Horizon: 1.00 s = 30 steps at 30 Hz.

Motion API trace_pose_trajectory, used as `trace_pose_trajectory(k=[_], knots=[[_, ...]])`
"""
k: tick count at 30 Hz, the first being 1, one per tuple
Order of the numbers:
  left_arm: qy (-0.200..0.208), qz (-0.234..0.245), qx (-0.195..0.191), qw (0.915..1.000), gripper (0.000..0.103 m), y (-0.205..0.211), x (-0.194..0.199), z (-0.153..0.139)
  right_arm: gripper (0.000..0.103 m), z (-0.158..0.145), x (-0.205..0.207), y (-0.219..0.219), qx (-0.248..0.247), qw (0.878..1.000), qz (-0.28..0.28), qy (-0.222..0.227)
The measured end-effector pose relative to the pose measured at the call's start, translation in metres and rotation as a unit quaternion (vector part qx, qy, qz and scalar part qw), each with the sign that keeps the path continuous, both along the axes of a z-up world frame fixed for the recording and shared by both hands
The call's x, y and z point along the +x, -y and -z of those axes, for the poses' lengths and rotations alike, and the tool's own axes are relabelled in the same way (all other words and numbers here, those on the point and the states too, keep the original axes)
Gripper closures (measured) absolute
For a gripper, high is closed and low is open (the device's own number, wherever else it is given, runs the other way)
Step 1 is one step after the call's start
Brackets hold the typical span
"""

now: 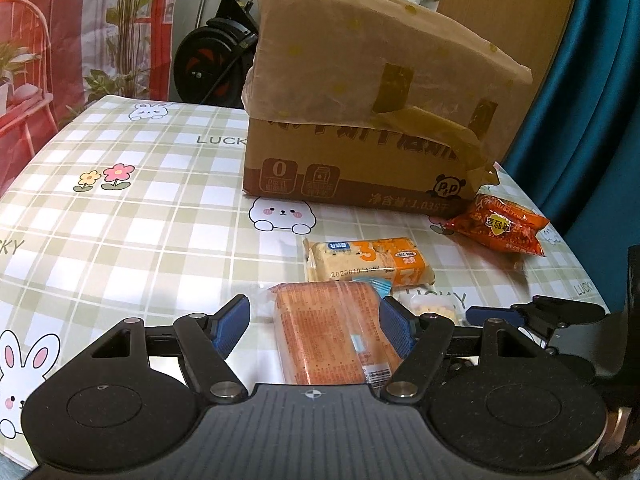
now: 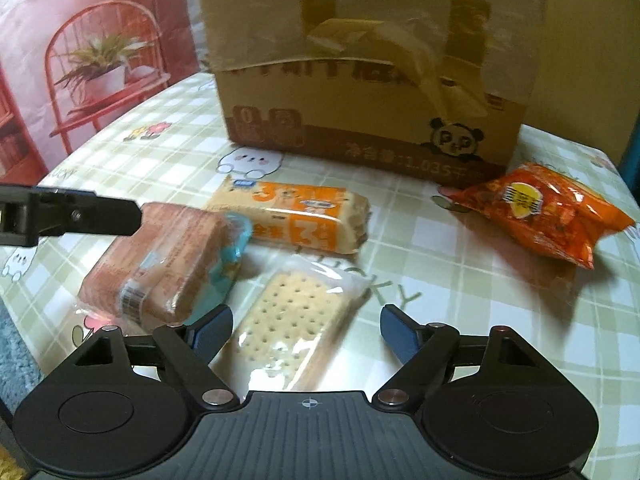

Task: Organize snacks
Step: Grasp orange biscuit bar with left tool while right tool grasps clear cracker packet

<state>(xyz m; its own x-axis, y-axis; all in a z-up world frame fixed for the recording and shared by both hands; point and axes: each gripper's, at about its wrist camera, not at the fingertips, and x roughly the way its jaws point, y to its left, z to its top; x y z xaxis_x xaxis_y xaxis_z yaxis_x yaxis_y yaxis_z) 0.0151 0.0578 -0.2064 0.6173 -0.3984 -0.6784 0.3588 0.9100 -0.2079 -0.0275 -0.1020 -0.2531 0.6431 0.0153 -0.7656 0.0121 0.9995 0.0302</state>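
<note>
- cracker pack (image 2: 288, 320) lies on the table (image 2: 460, 280) between the right gripper (image 2: 306, 326) pads, jaws wide, not pressing
- wafer pack (image 1: 332, 332) sits between the wide left gripper (image 1: 314, 320) pads
- cardboard box (image 2: 372, 80) toward the far edge

This is a home. A rabbit-print checked tablecloth (image 1: 120, 208) covers the table, and an exercise bike (image 1: 216, 52) stands beyond its far edge.

On the table (image 2: 460, 280), the cardboard box (image 2: 372, 112) stands at the back, the wafer bar (image 2: 296, 216) before it, the bread pack (image 2: 160, 264) left of the cracker pack (image 2: 288, 320), and the crinkled snack bag (image 2: 540, 216) far right.
</note>
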Motion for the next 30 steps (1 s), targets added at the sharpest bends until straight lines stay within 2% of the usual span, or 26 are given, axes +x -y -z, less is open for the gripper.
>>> trace_pose_trajectory(k=[6, 8, 12, 17, 23, 24, 30], knots=[[-0.003, 0.001, 0.001, 1.0000, 0.030, 0.001, 0.001, 0.002, 0.035, 0.005, 0.000, -0.009, -0.018, 1.000, -0.022, -0.003], [-0.004, 0.001, 0.001, 1.0000, 0.030, 0.001, 0.001, 0.002, 0.035, 0.005, -0.002, -0.004, -0.012, 1.000, -0.018, -0.003], [-0.005, 0.001, 0.000, 1.0000, 0.030, 0.001, 0.000, 0.003, 0.045, 0.005, -0.006, 0.006, -0.013, 1.000, -0.003, 0.001], [-0.008, 0.002, 0.000, 1.0000, 0.030, 0.002, 0.000, 0.005, 0.050, 0.005, -0.006, 0.019, -0.007, 1.000, 0.019, 0.004], [-0.013, 0.002, 0.000, 0.9999, 0.030, 0.003, 0.000, 0.006, 0.054, 0.008, -0.003, 0.018, -0.011, 1.000, 0.013, 0.012], [-0.013, 0.003, -0.001, 0.9999, 0.030, 0.003, 0.000, 0.007, 0.059, 0.008, -0.004, 0.018, -0.009, 1.000, 0.014, 0.014], [-0.022, 0.003, 0.002, 0.9998, 0.030, 0.007, 0.002, 0.011, 0.060, 0.008, -0.009, 0.024, -0.001, 1.000, 0.019, 0.022]])
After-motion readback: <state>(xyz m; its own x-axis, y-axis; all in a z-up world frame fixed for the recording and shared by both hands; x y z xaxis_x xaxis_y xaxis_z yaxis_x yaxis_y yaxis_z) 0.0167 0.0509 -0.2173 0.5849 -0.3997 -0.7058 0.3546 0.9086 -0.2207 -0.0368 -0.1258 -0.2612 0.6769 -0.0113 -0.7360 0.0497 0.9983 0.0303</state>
